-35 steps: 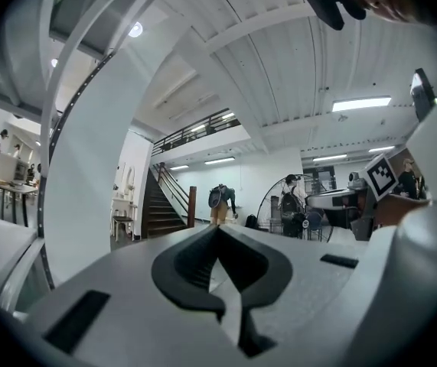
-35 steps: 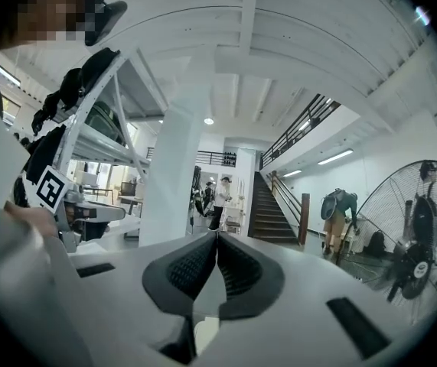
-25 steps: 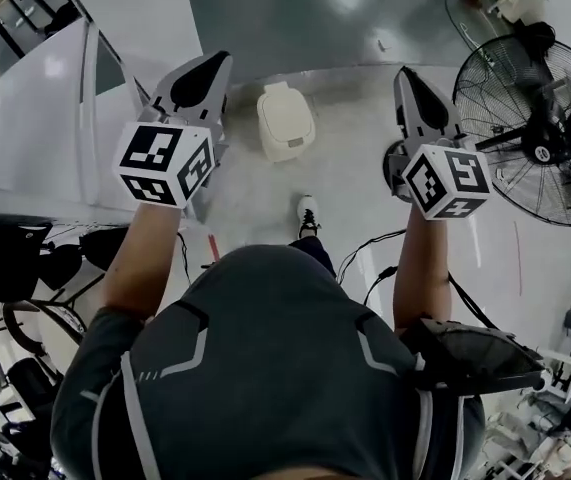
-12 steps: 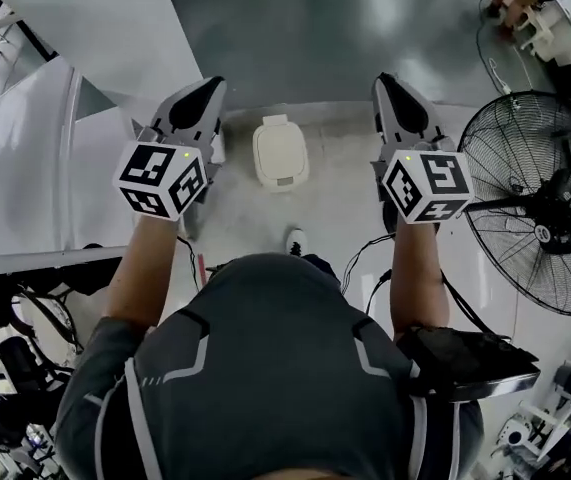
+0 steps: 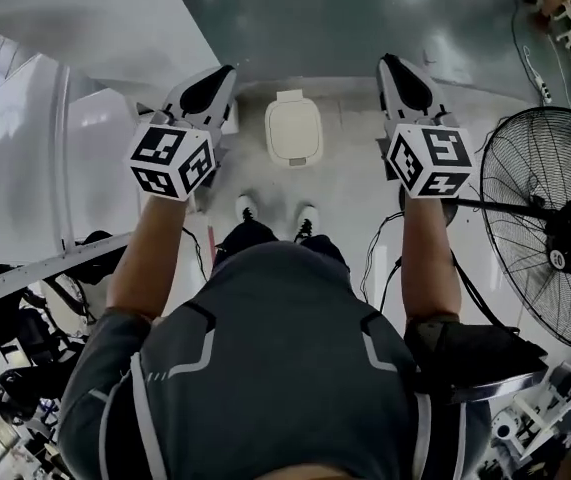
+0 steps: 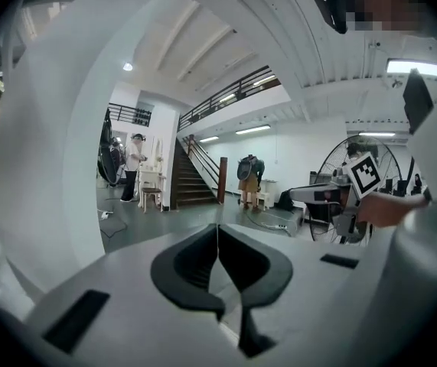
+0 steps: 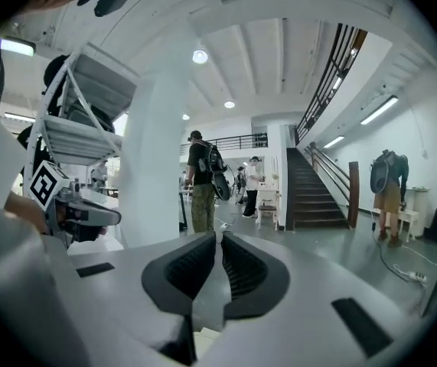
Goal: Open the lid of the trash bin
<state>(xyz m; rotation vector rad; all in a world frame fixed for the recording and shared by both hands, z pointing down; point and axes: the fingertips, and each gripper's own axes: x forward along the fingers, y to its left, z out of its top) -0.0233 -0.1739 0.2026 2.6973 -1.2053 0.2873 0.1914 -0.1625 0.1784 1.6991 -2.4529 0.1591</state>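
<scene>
Pale floor (image 5: 355, 203) spreads below the person, seen from the head view over a dark-shirted chest and two bare forearms held out ahead. Each hand carries a tool with its marker cube toward the body. The left tool (image 5: 220, 76) has its jaws pressed together with nothing between them, and its own view (image 6: 217, 235) shows the dark pads meeting along one thin line. The right tool (image 7: 218, 239) is in the same state, jaws closed and empty. It sits level with the left one in the head view (image 5: 395, 68), and both point forward, well apart.

Two shoes (image 5: 248, 208) stand on the floor just under the tools. Beyond the toes sits the bin (image 5: 294, 128) — small, cream, upright, between the two tools as the head view frames it, and neither tool touches it. Its lid (image 5: 293, 136) lies flat and closed.

A big round fan (image 5: 550, 218) stands to the right, near the right forearm. Farther out the floor turns dark and glossy. The right gripper view looks past a white pillar (image 7: 153, 167) to a standing person (image 7: 203, 182) and, at the far wall, stairs (image 7: 317, 193) with a dark rail.
</scene>
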